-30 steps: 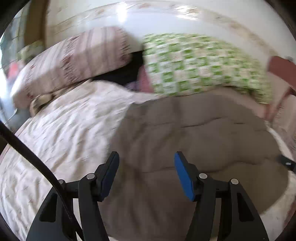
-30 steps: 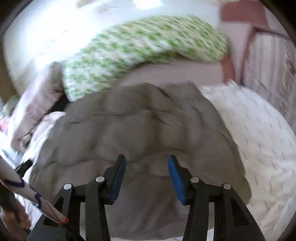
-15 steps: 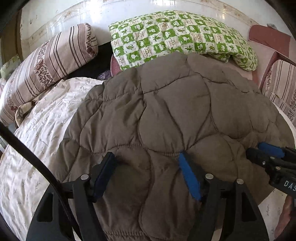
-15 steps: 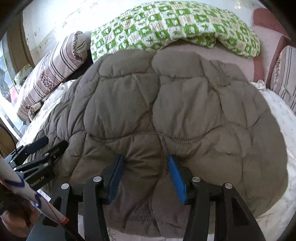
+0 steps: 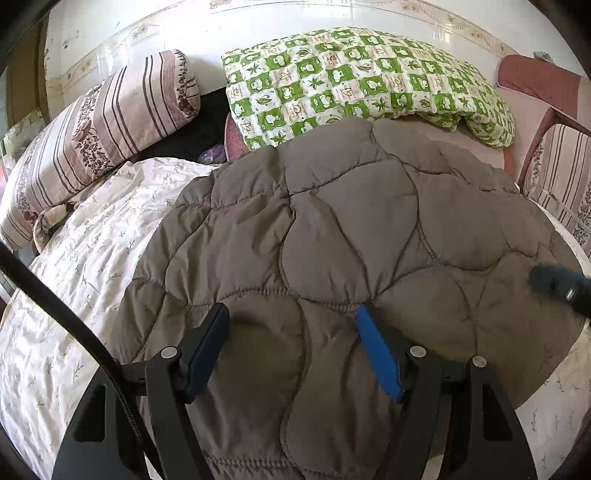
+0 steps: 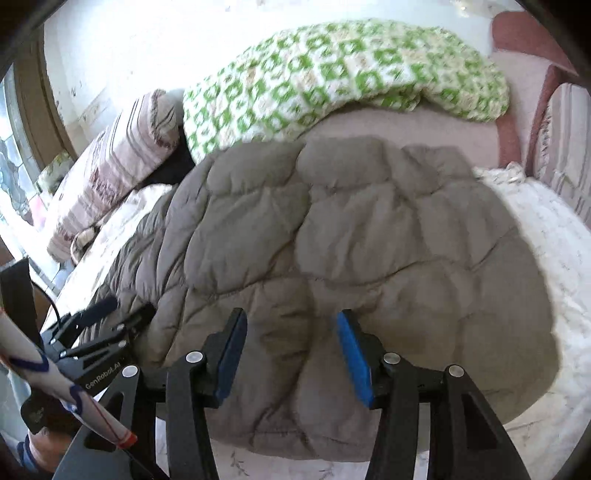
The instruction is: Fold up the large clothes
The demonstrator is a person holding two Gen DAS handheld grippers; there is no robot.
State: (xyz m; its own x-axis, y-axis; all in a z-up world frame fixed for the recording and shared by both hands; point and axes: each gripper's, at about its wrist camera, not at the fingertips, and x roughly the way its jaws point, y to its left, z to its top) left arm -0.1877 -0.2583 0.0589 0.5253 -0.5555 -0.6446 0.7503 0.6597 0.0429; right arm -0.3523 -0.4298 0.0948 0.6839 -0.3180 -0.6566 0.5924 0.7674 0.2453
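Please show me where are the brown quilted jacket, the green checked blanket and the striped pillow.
brown quilted jacket point(image 5: 351, 229): left wrist view, middle of its padded top side.
green checked blanket point(image 5: 354, 81): left wrist view, centre of its patterned top.
striped pillow point(image 5: 110, 125): left wrist view, its striped face.

White tiled wall point(image 5: 258, 22); sunlit bed point(image 5: 74, 277); reddish chair point(image 5: 535, 81) at right.

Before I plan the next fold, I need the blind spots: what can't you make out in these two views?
- Quilted jacket: near hem cut off behind the left gripper; sleeves and front not visible.
- Right gripper: whether its pads press the fabric is unclear in the blurred right wrist view.
- Green checked quilt: pattern smeared there.
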